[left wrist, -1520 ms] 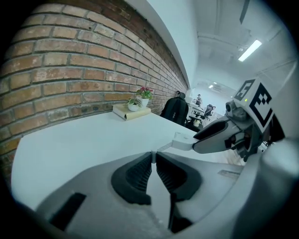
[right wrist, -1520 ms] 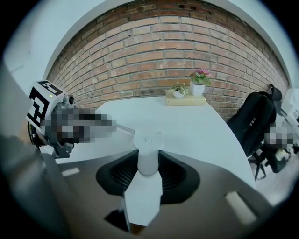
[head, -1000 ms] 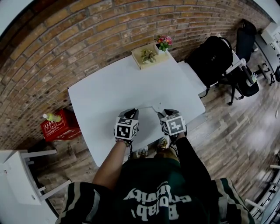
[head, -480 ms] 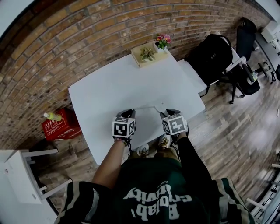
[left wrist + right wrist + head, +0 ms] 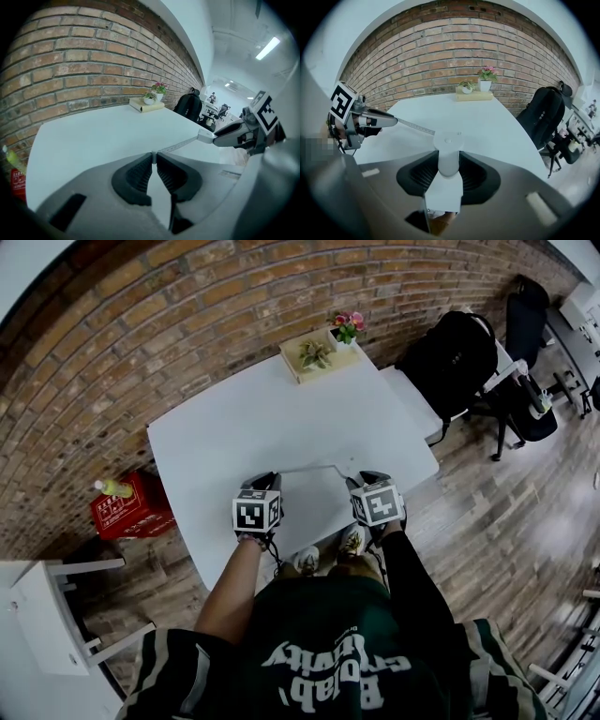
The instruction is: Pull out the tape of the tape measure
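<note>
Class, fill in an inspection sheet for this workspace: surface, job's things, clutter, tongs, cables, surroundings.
surface: white table.
job's things: white case; tape stretched between the tongs.
clutter: book with plant and flowers at the far edge.
tongs: left tongs shut on the tape end; right tongs shut on the case.
cables: nothing seen on the table.
surroundings: brick wall, backpack, red crate.

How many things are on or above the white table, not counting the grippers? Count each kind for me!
Tape measure: 1
Plants in pots: 2, pink flowers and a green plant
Tan book: 1
Total: 4
</note>
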The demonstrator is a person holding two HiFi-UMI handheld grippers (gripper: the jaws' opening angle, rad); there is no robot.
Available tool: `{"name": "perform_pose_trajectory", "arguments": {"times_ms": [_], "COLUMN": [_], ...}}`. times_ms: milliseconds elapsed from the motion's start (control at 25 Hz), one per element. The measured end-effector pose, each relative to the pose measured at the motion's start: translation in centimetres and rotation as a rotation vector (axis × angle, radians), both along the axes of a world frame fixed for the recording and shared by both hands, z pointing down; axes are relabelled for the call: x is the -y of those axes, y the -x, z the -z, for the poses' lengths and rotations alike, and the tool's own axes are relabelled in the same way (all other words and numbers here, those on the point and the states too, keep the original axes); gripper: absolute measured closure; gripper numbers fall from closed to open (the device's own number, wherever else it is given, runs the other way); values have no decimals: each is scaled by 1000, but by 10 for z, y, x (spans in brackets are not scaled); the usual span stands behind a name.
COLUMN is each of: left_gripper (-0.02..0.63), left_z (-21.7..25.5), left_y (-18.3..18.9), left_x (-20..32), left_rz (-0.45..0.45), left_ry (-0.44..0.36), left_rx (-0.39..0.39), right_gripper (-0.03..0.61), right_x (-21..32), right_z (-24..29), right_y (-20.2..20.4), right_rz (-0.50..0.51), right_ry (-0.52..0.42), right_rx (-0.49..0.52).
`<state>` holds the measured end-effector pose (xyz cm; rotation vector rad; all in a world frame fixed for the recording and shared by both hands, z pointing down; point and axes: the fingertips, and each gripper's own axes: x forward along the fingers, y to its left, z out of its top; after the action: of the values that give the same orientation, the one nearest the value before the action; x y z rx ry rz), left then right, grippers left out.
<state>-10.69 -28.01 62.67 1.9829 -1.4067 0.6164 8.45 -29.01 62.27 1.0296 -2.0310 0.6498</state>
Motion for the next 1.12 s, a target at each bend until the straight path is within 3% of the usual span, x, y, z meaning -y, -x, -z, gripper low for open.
{"name": "perform_pose_trajectory", "arguments": {"times_ms": [1120], "left_gripper": [578], "left_z": [-3], "left_y": [40], "left_x": [-7], "left_rz": [109], "left_ry": [19], "left_rx": [-4], "right_gripper": [428], "right_x": [-2], "right_z": [-2], "right_y": [-7], "right_rz": [-15], "right_ry": [-2], "right_rx": [-20]}}
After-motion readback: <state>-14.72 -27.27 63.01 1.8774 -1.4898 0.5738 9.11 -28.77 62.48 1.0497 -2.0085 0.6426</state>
